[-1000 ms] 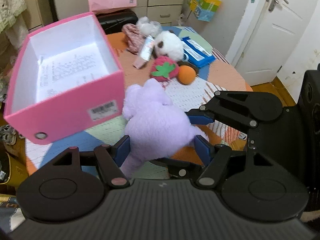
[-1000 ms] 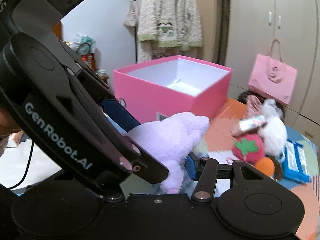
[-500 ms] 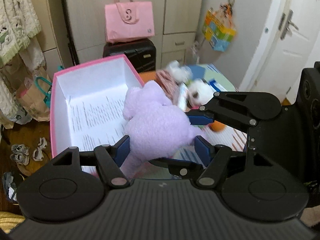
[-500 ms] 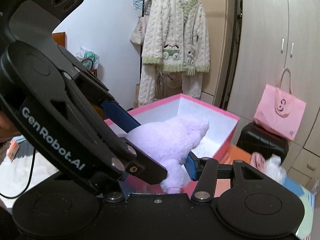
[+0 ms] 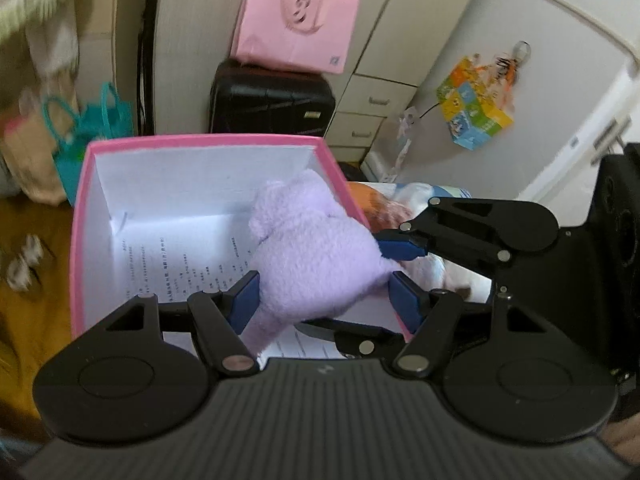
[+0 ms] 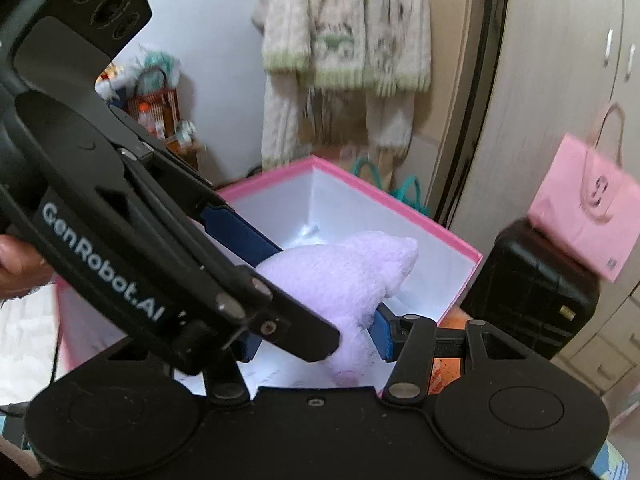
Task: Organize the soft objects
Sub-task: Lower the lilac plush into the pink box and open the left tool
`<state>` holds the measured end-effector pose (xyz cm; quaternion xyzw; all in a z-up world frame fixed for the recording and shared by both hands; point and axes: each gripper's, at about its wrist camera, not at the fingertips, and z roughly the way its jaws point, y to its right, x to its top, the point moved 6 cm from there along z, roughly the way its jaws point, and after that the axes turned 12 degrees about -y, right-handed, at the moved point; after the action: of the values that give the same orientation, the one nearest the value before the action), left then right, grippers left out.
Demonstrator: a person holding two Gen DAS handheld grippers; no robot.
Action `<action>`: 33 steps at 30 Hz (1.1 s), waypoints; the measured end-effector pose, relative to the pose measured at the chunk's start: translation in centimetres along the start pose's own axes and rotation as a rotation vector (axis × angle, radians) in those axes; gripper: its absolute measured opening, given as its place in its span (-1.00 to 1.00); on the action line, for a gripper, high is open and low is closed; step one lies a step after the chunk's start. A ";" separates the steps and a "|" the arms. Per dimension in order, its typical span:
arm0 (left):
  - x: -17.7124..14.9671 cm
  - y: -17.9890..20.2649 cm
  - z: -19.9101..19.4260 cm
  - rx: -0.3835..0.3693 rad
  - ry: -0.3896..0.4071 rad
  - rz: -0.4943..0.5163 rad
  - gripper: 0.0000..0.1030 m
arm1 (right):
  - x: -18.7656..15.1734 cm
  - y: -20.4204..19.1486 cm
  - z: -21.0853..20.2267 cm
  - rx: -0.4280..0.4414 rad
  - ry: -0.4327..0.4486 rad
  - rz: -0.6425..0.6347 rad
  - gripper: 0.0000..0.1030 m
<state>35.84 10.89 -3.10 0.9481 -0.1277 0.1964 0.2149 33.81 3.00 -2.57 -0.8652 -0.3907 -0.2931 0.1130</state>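
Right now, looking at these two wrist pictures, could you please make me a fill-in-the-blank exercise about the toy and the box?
1. Both grippers, left gripper and right gripper, are shut on the ____ plush toy.
2. The toy is held over the open box, whose outside is ____.
3. On the box's white floor lies a sheet of printed ____.
4. Behind the box, a pink bag rests on a ____ suitcase.

Missing words: purple; pink; paper; black

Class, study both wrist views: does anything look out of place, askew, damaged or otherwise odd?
Nothing is damaged or spilled. One oddity: both the left gripper and the right gripper clamp the same purple plush toy, held above the open pink box rather than resting in it.
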 end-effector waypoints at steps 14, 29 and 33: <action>1.3 -4.1 3.8 -0.003 -0.041 -0.141 0.34 | 1.6 0.8 4.9 -0.064 -0.138 -0.078 0.15; -0.5 -1.8 -0.8 0.077 0.061 0.014 0.40 | -0.1 0.4 1.6 -0.078 -0.074 -0.086 0.15; -1.5 0.1 -3.0 0.086 0.094 0.073 0.40 | -1.2 0.0 -1.1 -0.083 -0.034 -0.080 0.15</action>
<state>33.55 12.40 -1.21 0.9409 -0.1435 0.2539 0.1723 32.71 1.78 -2.37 -0.8578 -0.4143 -0.2986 0.0584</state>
